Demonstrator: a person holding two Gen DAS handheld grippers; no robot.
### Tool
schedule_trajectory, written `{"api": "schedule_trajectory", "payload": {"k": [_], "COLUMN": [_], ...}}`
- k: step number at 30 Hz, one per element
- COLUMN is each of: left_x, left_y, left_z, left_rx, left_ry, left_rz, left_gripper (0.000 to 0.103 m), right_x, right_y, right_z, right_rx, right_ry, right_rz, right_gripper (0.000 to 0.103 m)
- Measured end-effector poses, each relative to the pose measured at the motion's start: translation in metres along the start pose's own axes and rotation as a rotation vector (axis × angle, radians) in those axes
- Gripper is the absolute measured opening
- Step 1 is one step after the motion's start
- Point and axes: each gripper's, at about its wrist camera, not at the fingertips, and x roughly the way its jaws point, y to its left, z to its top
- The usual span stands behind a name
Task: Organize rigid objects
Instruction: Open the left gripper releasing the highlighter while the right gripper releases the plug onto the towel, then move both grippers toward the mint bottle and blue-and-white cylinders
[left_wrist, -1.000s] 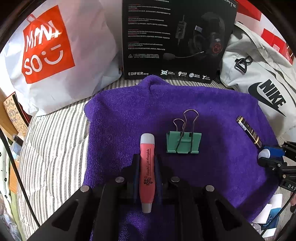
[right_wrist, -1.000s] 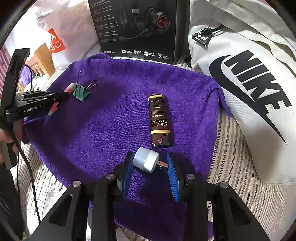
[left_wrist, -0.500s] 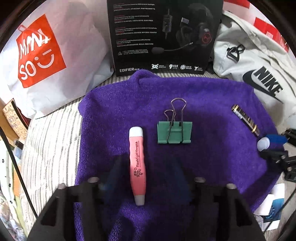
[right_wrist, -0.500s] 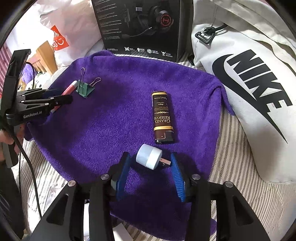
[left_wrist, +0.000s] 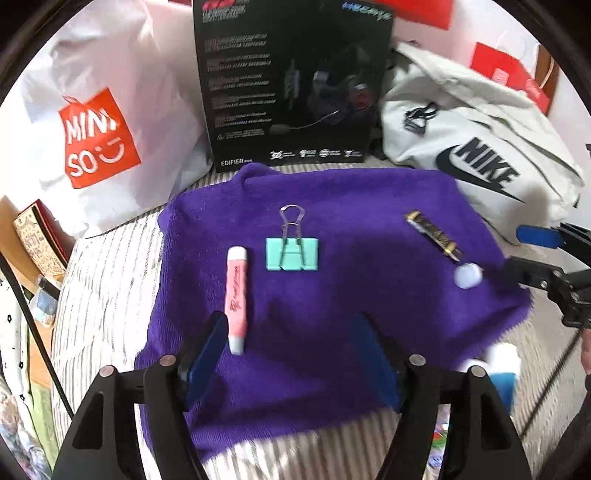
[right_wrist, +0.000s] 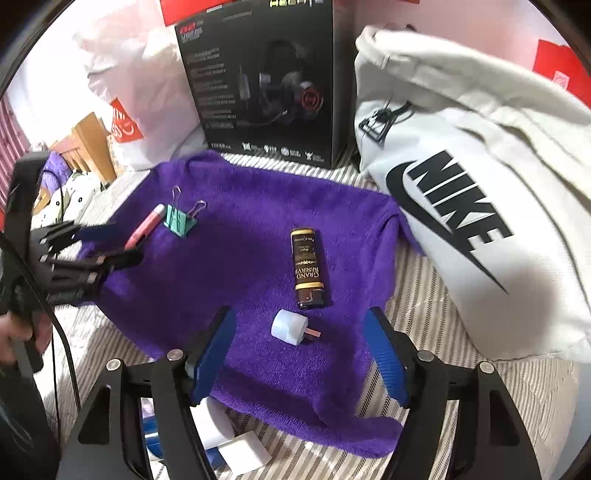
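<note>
A purple towel (left_wrist: 332, 295) (right_wrist: 240, 266) lies on the striped bed. On it are a pink highlighter (left_wrist: 236, 295) (right_wrist: 144, 226), a green binder clip (left_wrist: 291, 253) (right_wrist: 180, 220), a dark lighter (left_wrist: 434, 236) (right_wrist: 307, 273) and a small white USB light (left_wrist: 468, 275) (right_wrist: 291, 327). My left gripper (left_wrist: 295, 350) is open and empty, just behind the highlighter's near end. My right gripper (right_wrist: 301, 347) is open and empty, its jaws wide on both sides of the USB light without touching it.
A black headset box (left_wrist: 291, 81) stands behind the towel. A white Miniso bag (left_wrist: 96, 122) is at the back left and a grey Nike bag (right_wrist: 472, 206) at the right. Papers (right_wrist: 240, 446) lie off the towel's near edge.
My left gripper let go of the highlighter, opened and pulled back. My right gripper opened wide, released the USB light and drew back; the light now lies on the towel.
</note>
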Motion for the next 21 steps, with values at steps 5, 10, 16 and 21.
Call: {"api": "schedule_trajectory", "payload": {"k": [5,10,16,21], "left_x": [-0.025,-0.036,-0.04,-0.032], "left_y": [-0.014,-0.03,-0.055,-0.072], "left_z": [-0.02,-0.036,-0.062,-0.075], "left_rx": [0.024,0.037,0.079,0.107], "left_ry": [-0.016,0.007,0.031,0.073], "left_rz": [-0.037,-0.058,-0.087,-0.095], "left_gripper": [0.077,0.081,0.087,0.087], "right_x": [-0.019,-0.035,-0.046,-0.055], "right_y": [0.005,0.011,0.008,-0.001], "right_z": [-0.014,-0.045,-0.084,-0.102], "right_rx": [0.034,0.058,0.134,0.208], "right_ry": [-0.017,0.005,0.028,0.02], "right_rz": [0.002,-0.032,-0.053,-0.067], "right_gripper": [0.084,0.088,0.092,0.092]}}
